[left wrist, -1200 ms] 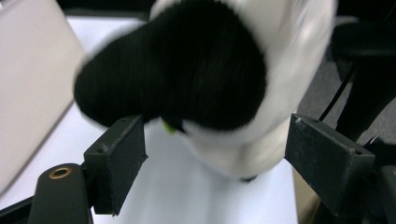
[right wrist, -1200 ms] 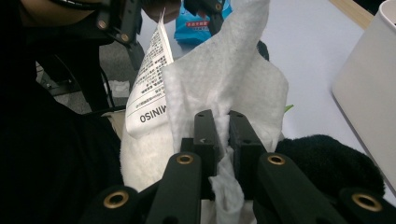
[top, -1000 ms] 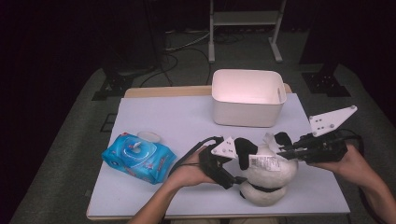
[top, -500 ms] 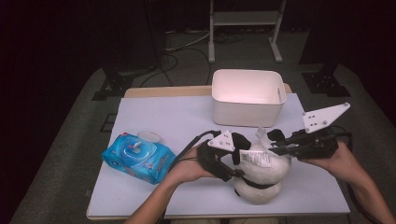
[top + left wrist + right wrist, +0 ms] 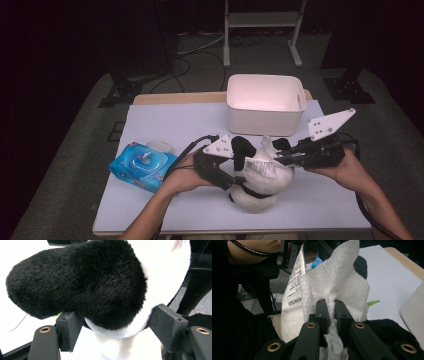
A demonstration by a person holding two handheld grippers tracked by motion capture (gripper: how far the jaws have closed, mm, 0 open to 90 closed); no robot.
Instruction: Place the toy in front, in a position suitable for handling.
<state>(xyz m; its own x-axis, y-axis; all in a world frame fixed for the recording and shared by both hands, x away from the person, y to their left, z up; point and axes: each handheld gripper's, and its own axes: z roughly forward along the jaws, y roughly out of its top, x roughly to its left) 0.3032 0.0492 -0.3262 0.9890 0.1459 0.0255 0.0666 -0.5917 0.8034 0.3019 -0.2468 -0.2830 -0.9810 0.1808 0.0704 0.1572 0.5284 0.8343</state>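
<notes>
I have a black-and-white plush toy at the near middle of the desk, between my two grippers. My left gripper comes at it from the left. In the left gripper view its fingers stand on either side of the toy where black fur meets white, and they have just been closing. The toy sits between them and the fur touches both pads, but the thick fur hides how hard they press, so I read it as a loose clasp. That view is so close that the toy's edges are cut off and I cannot tell which part I have.

My right gripper reaches in from the right. In the right gripper view its fingers are pinched tight on a white wipe, which stands up above them and hangs out below. A printed tag hangs just left of the wipe, its text partly cut off. From above, the wipe is a small white peak against the toy, and whether it touches the fur I cannot tell.

A blue pack of wipes lies well to the left, and a white tub stands behind the toy.
</notes>
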